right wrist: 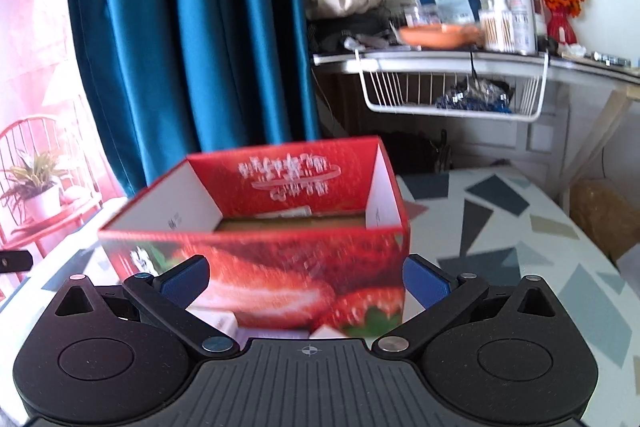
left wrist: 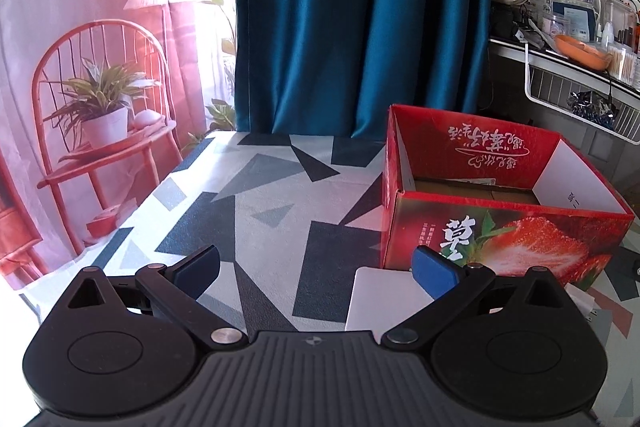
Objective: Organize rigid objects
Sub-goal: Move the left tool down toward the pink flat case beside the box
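An open red strawberry-printed cardboard box (left wrist: 500,227) stands on the patterned table, to the right in the left wrist view; it fills the middle of the right wrist view (right wrist: 280,267). A flat item lies on its floor (right wrist: 286,213). My left gripper (left wrist: 318,273) is open and empty, left of the box. A white flat object (left wrist: 380,299) lies on the table by its right finger. My right gripper (right wrist: 306,281) is open and empty, just in front of the box. Small white objects (right wrist: 224,321) lie under it, partly hidden.
The table (left wrist: 256,195) has a grey geometric cover. A teal curtain (left wrist: 360,19) hangs behind it. A cluttered vanity shelf (right wrist: 460,57) with a wire basket (right wrist: 452,95) stands at the right. A pink backdrop (left wrist: 80,47) hangs at the left.
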Demonstrator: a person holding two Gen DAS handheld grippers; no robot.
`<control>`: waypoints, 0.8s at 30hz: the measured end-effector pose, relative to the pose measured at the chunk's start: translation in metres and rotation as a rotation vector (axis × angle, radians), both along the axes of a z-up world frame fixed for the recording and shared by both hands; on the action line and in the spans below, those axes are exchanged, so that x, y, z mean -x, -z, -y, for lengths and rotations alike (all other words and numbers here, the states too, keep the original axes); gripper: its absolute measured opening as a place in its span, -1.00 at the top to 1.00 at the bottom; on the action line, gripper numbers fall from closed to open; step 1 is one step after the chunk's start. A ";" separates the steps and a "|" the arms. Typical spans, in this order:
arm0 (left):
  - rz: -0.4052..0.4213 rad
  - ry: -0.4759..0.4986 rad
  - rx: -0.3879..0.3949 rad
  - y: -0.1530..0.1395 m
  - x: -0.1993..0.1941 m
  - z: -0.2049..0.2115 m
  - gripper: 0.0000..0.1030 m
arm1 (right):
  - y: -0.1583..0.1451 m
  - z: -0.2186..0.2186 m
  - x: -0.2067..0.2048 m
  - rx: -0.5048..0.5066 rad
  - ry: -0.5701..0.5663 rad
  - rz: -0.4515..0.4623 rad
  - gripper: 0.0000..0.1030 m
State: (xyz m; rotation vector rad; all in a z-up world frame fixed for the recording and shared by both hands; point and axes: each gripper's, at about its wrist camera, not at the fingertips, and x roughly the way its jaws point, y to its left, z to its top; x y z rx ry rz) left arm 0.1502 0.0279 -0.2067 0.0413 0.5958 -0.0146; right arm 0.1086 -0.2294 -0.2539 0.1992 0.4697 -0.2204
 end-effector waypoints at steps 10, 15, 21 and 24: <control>-0.118 -0.007 0.078 0.025 0.002 -0.006 -0.96 | 0.026 -0.008 0.006 -0.056 -0.073 -0.095 -0.99; -0.138 -0.003 0.082 0.029 0.005 -0.005 -0.93 | 0.029 -0.019 0.007 -0.056 -0.125 -0.112 -0.99; -0.204 0.028 0.113 0.041 0.009 0.001 -0.86 | 0.031 -0.025 0.011 -0.068 -0.156 -0.136 -0.99; -0.240 0.050 0.120 0.048 0.010 0.006 -0.80 | 0.036 -0.026 0.014 -0.080 -0.178 -0.164 -0.99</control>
